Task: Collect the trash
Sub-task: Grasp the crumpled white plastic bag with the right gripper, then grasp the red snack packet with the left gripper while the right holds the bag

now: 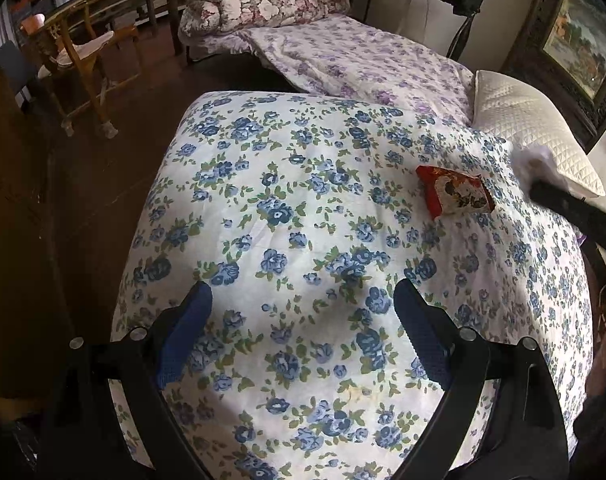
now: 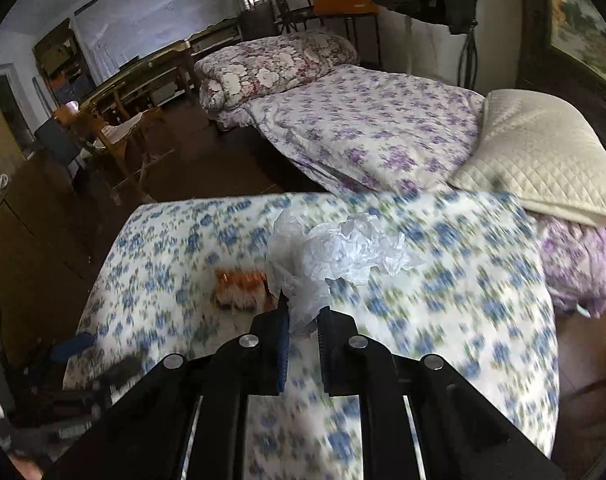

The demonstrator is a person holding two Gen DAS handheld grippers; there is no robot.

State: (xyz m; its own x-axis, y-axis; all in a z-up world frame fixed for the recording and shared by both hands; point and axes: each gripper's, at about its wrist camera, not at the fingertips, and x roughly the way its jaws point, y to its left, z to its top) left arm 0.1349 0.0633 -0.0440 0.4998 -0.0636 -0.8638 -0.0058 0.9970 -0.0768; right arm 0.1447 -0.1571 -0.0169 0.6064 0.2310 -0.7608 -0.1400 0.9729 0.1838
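A crumpled clear plastic wrap [image 2: 335, 256] hangs above the blue-flowered quilt [image 2: 443, 300], with my right gripper [image 2: 303, 316] shut on its lower end. In the left wrist view the same wrap shows as a white blur [image 1: 537, 160] at the right edge, above the right gripper's dark arm. A red snack packet [image 1: 457, 192] lies flat on the quilt [image 1: 303, 200]; in the right wrist view the packet [image 2: 241, 290] is blurred, just left of the held plastic. My left gripper [image 1: 303, 300] hovers open over the quilt's near part, nothing between its blue pads.
A cream quilted pillow [image 2: 543, 156] lies at the right, beside a purple-flowered quilt [image 2: 375, 128] and a folded maroon-flowered quilt [image 2: 279, 64]. A wooden chair [image 1: 79, 64] and desk stand across the dark floor at left. A framed picture [image 1: 579, 40] hangs on the right wall.
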